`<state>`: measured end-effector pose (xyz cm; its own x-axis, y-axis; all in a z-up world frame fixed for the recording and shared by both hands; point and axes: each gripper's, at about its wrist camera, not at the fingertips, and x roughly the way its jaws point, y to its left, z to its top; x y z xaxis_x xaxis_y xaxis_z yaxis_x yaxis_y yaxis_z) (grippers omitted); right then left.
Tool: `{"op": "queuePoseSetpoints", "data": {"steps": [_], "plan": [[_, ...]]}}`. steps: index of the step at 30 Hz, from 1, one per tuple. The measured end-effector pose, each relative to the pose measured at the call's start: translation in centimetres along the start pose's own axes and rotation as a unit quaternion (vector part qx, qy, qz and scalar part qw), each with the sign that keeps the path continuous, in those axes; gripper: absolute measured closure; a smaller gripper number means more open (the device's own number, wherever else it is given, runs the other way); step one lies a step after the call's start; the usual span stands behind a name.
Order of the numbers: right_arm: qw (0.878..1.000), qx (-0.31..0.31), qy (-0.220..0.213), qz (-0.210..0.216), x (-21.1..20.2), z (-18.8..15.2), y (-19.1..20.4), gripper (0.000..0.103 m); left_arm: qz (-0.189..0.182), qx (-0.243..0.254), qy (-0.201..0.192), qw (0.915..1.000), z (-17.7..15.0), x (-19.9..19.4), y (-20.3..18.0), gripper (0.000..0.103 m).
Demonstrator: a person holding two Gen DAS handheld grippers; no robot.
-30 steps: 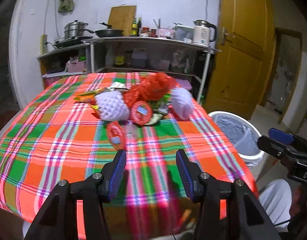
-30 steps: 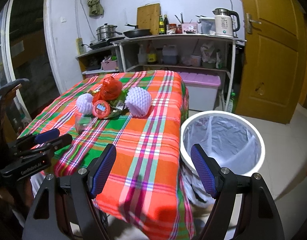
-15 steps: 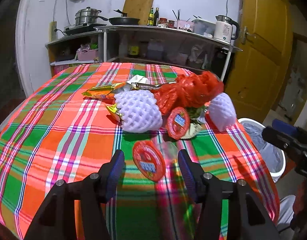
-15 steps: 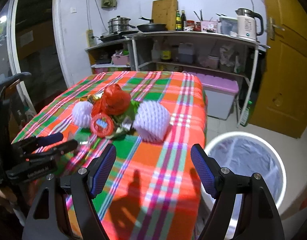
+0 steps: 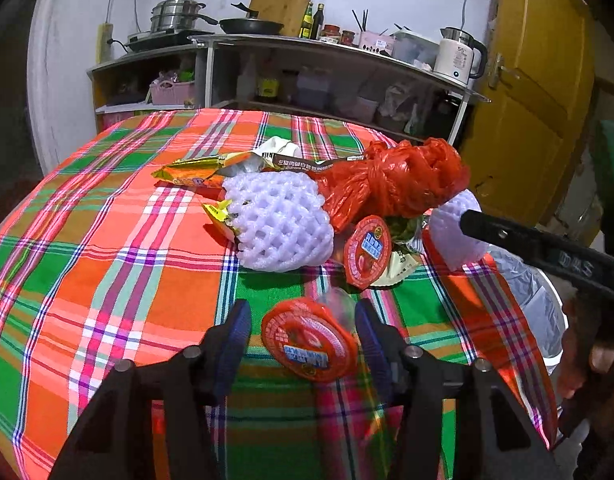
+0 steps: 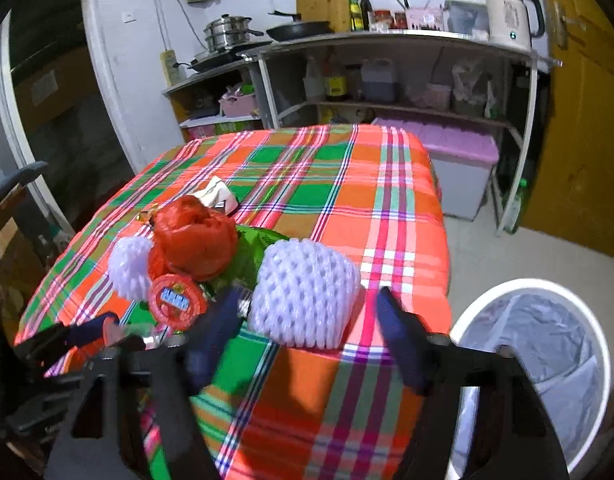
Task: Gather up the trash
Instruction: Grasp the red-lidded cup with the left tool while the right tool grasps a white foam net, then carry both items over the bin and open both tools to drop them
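A trash pile lies on the plaid table (image 5: 107, 240): two white foam fruit nets (image 5: 281, 222) (image 6: 305, 294), a knotted red plastic bag (image 5: 391, 184) (image 6: 195, 242), snack wrappers (image 5: 199, 170) and red-lidded clear cups. My left gripper (image 5: 303, 334) is open, its jaws on either side of the nearest red-lidded cup (image 5: 309, 338), apart from it. My right gripper (image 6: 307, 312) is open, its jaws on either side of the right-hand foam net. The second cup (image 5: 367, 252) (image 6: 177, 300) leans against the pile.
A white bin with a clear liner (image 6: 547, 360) stands on the floor right of the table. A shelf unit with pots, bottles and a kettle (image 5: 459, 56) stands behind. A yellow door (image 5: 539, 100) is at the right. A purple-lidded box (image 6: 459, 160) sits under the shelf.
Both grippers have moved forward over the table. The left now has the near cup between its jaws, the right has the foam net between its jaws. Both stay open.
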<state>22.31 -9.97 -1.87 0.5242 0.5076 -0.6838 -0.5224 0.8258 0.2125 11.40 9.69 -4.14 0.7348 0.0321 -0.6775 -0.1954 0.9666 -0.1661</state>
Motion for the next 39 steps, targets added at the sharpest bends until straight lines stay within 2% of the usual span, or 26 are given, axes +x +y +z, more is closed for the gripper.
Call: {"op": "queuePoseSetpoints", "data": {"steps": [1, 3, 9, 17, 26, 33, 39], "plan": [[1.0, 0.005, 0.005, 0.004, 0.2, 0.0, -0.2, 0.059, 0.001, 0.001, 0.003, 1.0, -0.1, 0.1, 0.0, 0.059], [1.0, 0.007, 0.009, 0.002, 0.5, -0.1, -0.3, 0.072, 0.0, 0.0, 0.002, 1.0, -0.2, 0.1, 0.1, 0.059], [1.0, 0.022, 0.001, 0.005, -0.3, -0.5, -0.9, 0.081, -0.004, 0.004, -0.003, 1.0, -0.4, -0.4, -0.1, 0.06], [0.999, 0.048, -0.017, 0.009, -4.1, -2.1, -2.4, 0.082, -0.025, 0.023, -0.022, 0.9992, -0.3, -2.8, -2.1, 0.06], [0.996, 0.077, -0.039, -0.024, -9.5, -4.9, -5.9, 0.082, -0.065, 0.073, -0.029, 0.9948, 0.6, -4.0, -8.1, 0.06], [0.991, 0.109, -0.043, -0.059, -12.0, -7.1, -9.8, 0.082, -0.118, 0.116, -0.019, 0.986, 1.1, -2.8, -14.5, 0.06], [0.986, 0.137, -0.036, -0.086, -12.4, -8.8, -13.2, 0.082, -0.154, 0.149, -0.005, 0.9767, 0.6, -0.9, -19.5, 0.06]]}}
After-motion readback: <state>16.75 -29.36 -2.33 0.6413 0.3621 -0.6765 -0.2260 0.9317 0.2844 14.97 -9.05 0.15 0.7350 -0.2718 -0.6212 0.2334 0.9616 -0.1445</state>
